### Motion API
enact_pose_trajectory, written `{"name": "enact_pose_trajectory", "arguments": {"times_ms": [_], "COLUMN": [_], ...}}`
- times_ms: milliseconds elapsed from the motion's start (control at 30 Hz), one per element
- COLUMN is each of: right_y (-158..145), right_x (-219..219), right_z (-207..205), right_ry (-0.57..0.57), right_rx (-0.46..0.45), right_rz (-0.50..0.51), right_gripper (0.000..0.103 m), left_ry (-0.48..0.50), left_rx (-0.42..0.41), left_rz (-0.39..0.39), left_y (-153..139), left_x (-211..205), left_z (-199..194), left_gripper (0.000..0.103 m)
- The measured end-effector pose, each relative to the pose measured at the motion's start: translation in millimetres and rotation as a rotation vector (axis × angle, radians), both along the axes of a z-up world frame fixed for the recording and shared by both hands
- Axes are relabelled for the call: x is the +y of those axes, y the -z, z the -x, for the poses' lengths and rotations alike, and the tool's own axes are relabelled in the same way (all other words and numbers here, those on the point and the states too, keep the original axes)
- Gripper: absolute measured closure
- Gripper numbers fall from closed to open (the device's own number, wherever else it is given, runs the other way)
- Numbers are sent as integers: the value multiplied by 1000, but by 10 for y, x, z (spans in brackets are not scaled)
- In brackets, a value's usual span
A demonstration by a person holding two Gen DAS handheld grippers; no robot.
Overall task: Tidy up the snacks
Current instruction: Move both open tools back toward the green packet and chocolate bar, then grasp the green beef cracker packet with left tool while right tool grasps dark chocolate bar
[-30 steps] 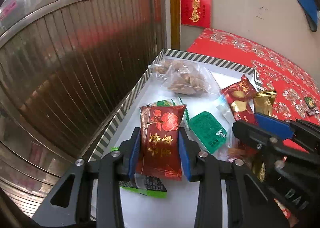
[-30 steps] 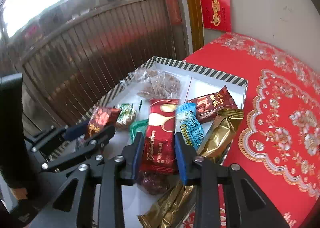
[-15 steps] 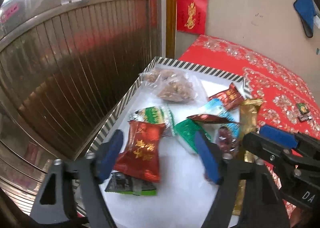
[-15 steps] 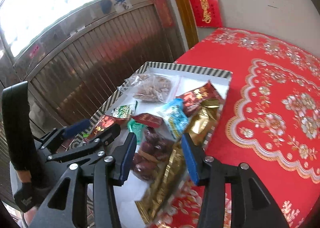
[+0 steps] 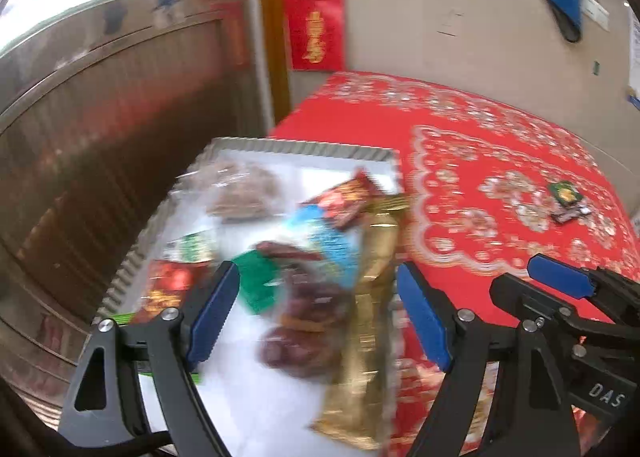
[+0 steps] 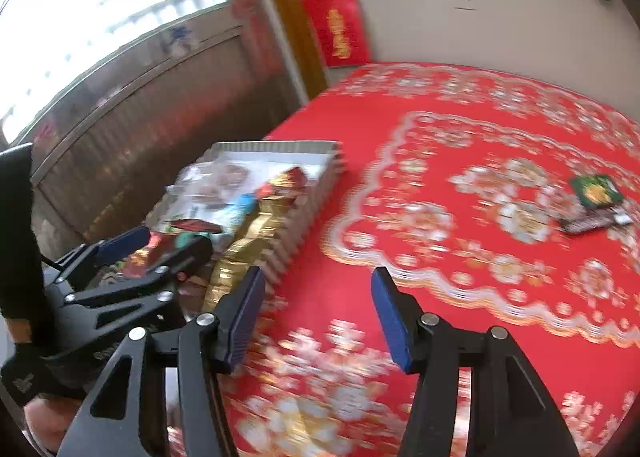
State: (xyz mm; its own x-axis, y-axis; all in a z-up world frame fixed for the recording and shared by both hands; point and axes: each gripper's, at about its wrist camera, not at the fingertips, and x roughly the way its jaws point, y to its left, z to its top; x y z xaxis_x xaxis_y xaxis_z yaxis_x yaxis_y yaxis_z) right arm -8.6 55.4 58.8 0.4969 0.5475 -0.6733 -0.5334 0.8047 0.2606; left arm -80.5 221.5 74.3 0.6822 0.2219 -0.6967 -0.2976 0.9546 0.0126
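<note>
A white tray with a striped rim (image 5: 304,147) holds several snacks: a red rose packet (image 5: 168,289), a green packet (image 5: 256,285), a bag of dates (image 5: 308,317), a long gold packet (image 5: 372,297), a blue packet (image 5: 328,233) and a clear bag of nuts (image 5: 244,193). My left gripper (image 5: 318,317) hovers over the tray's near end, its jaws opening with nothing pressed between the pads. My right gripper (image 6: 318,313) hangs over the red tablecloth (image 6: 460,257) to the right of the tray (image 6: 276,147), jaws opening and empty.
A small green packet (image 6: 596,191) and a dark packet (image 6: 588,223) lie on the cloth at the far right. A brown slatted wall (image 5: 100,157) runs along the tray's left side. Red paper hangings (image 5: 316,29) are on the pale back wall.
Both grippers have let go of their red packets, which now lie in the tray. Both have opened wide and swung right; the right one has left the tray for the cloth.
</note>
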Motion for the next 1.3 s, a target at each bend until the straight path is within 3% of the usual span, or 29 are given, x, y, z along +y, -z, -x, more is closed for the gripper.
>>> {"name": "enact_pose_trajectory", "arguments": {"times_ms": [167,367,733,1033,1300], "right_y": [71,140,155,220,222], "right_x": [-536,-1182,-2247,-2543,-2523], "right_z": [-147,-389,-695,-778,-922], "right_ry": [99,218,382,416,411], "right_rx": [18,44,79,122,126], "right_rz": [18,54,96,45,63], "right_gripper": [44,44,44,42,42], "left_ry": [96,213,341,478,556], "left_rx": [13,58,111,213,220], "left_rz": [28,8,83,18,-15], "left_y": [-35,-25,35,355,496], "left_x": [-433,-1070,-1953,-2603,-2866], "left_z": [-225,-574,-1578,-2537,-2834], "left_gripper": [21,21,21,21,21]}}
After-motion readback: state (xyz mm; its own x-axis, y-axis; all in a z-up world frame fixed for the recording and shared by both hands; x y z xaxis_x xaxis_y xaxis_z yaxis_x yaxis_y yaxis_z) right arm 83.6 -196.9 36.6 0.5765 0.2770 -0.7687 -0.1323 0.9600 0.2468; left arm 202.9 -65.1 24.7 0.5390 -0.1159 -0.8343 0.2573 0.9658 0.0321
